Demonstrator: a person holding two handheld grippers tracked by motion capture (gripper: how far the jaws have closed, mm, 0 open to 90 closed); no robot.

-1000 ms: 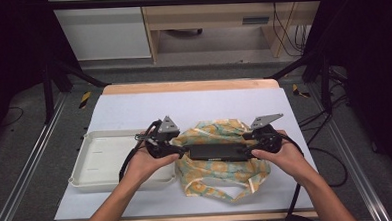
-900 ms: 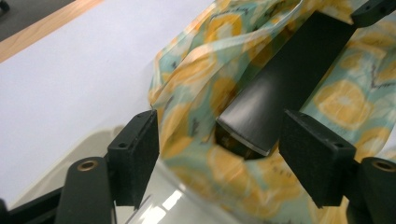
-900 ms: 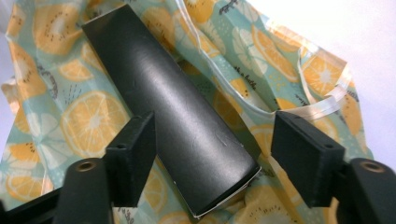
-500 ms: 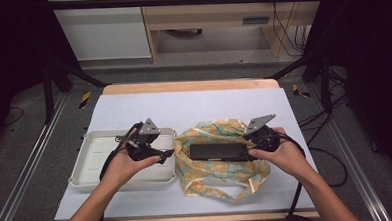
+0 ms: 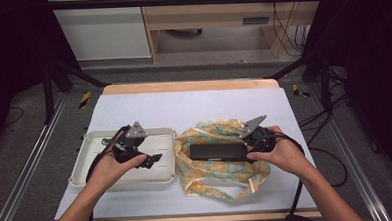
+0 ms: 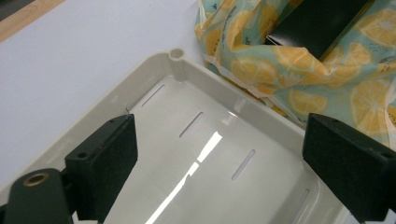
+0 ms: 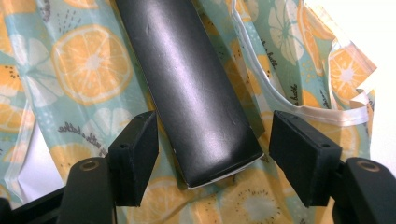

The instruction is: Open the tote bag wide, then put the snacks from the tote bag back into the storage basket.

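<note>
Spanning most of the high view: white-covered tabletop [image 5: 194, 108], wooden edge at far side. Sitting left on it, cream plastic tray [image 5: 89, 167] with slotted floor, nothing inside. Lying right of tray and touching its near-right rim, lemon-print cloth bag [image 5: 214, 172], crumpled flat, opening toward centre. Resting on top of bag, long black box [image 5: 217, 150], lengthwise across the table, not inside the fabric yet.

Changed since a second ago: left gripper [image 5: 148, 160] off the box's left end, shifted left, now over the tray; jaws have just been opening, standing wide apart, nothing between them, tray floor and bag corner beyond in the left gripper view [image 6: 219, 154]. Right gripper [image 5: 250, 149] same place at box's right end; in the right gripper view [image 7: 212, 154] jaws set either side of the box end with visible gaps, pads not pressing, so apart, not clamped.

Reading: box put down on the bag and released on the left side; probably a regrip coming, likely left going for bag fabric to open it while right steadies or slides the box. Risk: box skidding off the slick fabric.
</note>
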